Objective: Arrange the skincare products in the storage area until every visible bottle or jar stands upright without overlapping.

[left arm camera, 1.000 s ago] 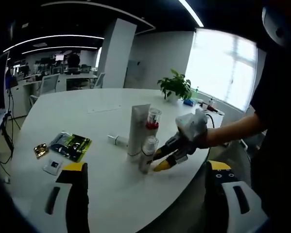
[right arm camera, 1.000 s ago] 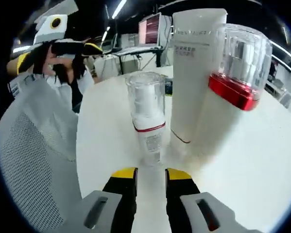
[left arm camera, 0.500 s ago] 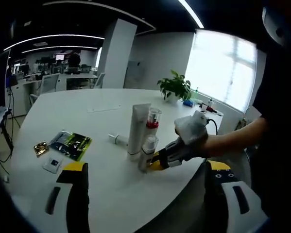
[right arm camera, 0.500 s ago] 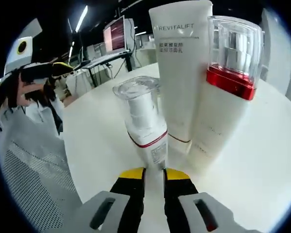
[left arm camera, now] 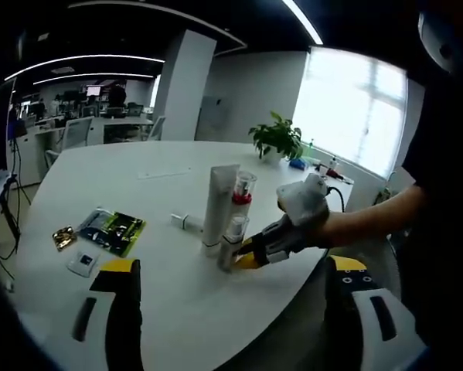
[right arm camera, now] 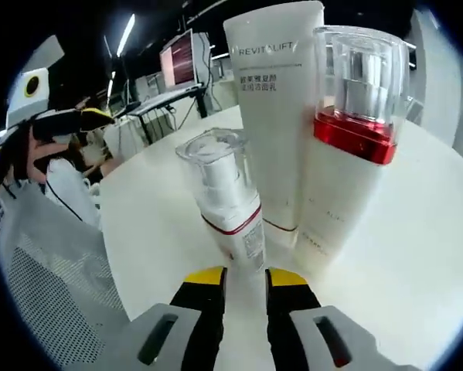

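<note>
On the white round table (left arm camera: pixel 76 182) stand a tall white tube (left arm camera: pixel 219 202) and a bottle with a red collar and clear cap (left arm camera: pixel 243 195). In front of them a small pump bottle (left arm camera: pixel 231 239) leans to one side. My right gripper (left arm camera: pixel 245 260), in a person's hand, is at its base. In the right gripper view the small pump bottle (right arm camera: pixel 225 202) tilts left, and my right gripper (right arm camera: pixel 244 280) has its jaws close together at the foot. The tube (right arm camera: pixel 271 116) and red-collared bottle (right arm camera: pixel 353 147) stand just behind. My left gripper (left arm camera: pixel 233 267) hangs back, wide open.
A green packet (left arm camera: pixel 114 229), a gold item (left arm camera: pixel 64 237) and a white card (left arm camera: pixel 84 263) lie at the left. A small tube (left arm camera: pixel 186 222) lies behind the bottles. A potted plant (left arm camera: pixel 277 137) stands far back. A mesh chair (right arm camera: pixel 45 301) is beside the table's edge.
My right gripper has moved in to the small pump bottle's base and its jaws have narrowed. The bottle, upright a second ago, now leans. The left gripper has stayed put.
</note>
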